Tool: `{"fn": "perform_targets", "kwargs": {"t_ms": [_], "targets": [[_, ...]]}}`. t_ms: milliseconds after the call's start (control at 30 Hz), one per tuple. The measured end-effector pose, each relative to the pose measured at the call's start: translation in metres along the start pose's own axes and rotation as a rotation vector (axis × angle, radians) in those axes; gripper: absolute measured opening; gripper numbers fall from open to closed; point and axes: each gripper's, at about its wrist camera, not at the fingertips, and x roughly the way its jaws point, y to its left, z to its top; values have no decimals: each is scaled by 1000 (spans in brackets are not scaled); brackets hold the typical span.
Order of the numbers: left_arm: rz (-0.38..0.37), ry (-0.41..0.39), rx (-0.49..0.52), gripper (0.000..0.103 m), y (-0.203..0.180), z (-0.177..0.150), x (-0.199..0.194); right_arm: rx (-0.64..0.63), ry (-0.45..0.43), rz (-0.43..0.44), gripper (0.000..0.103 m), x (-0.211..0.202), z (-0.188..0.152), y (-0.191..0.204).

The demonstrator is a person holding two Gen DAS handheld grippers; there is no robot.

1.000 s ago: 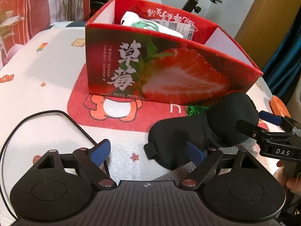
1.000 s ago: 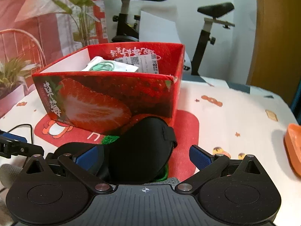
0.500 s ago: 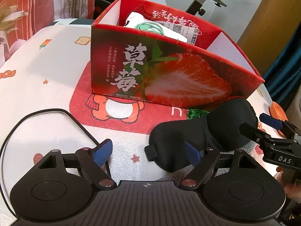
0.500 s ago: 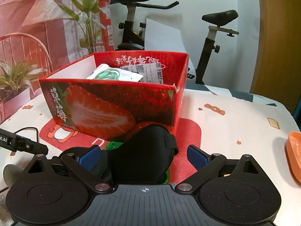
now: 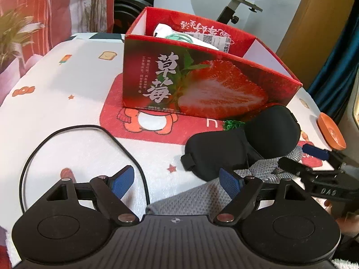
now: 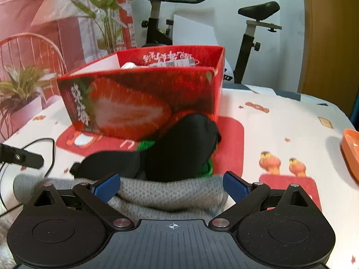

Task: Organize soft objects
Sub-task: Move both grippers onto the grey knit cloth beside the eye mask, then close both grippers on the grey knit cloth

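Lying crosswise, black eye mask [image 5: 244,141]

A home living space is showing here: an exercise bike [image 6: 258,33] is standing behind a tabletop [image 5: 67,85] wearing a cartoon-print cloth, potted plants [image 6: 20,89] and curtains lining the wall.

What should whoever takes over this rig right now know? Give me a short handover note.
Left gripper: open, holding nothing.
Right gripper: open, a grey knit cloth lies between its fingers, not gripped.
Black eye mask: on the table, partly on the grey cloth, just in front of the strawberry box.
Green tinsel item: under the mask, by the box.
Done: a white packaged item is in the box.
Left: mask, cloth and green item, probably all for the box.
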Motion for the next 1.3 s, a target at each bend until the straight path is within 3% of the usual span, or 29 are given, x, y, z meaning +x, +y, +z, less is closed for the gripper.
{"fn": "perform_targets", "kwargs": {"t_ms": [233, 400, 700, 767, 800, 867, 1000, 1300], "targets": [[-16, -29, -37, 85, 3, -19, -10, 48, 46, 27, 91, 11, -21, -4], [-36, -39, -45, 86, 3, -25, -19, 50, 29, 27, 89, 8, -23, -3], [-49, 56, 69, 89, -15, -33, -1, 44, 39, 24, 89, 10, -23, -3], [-18, 67, 76, 82, -15, -34, 5, 41, 39, 23, 89, 11, -23, -3], [-3, 65, 70, 68, -13, -33, 8, 39, 40, 22, 89, 11, -23, -2], [21, 62, 37, 51, -5, -31, 10, 34, 40, 22, 89, 12, -22, -2], [32, 38, -30, 44, 10, -25, 14, 29, 36, 23, 89, 11, -22, -2], [72, 19, -55, 43, 23, -13, 33, -4, -50, -65, 95, 0, -16, 1]]}}
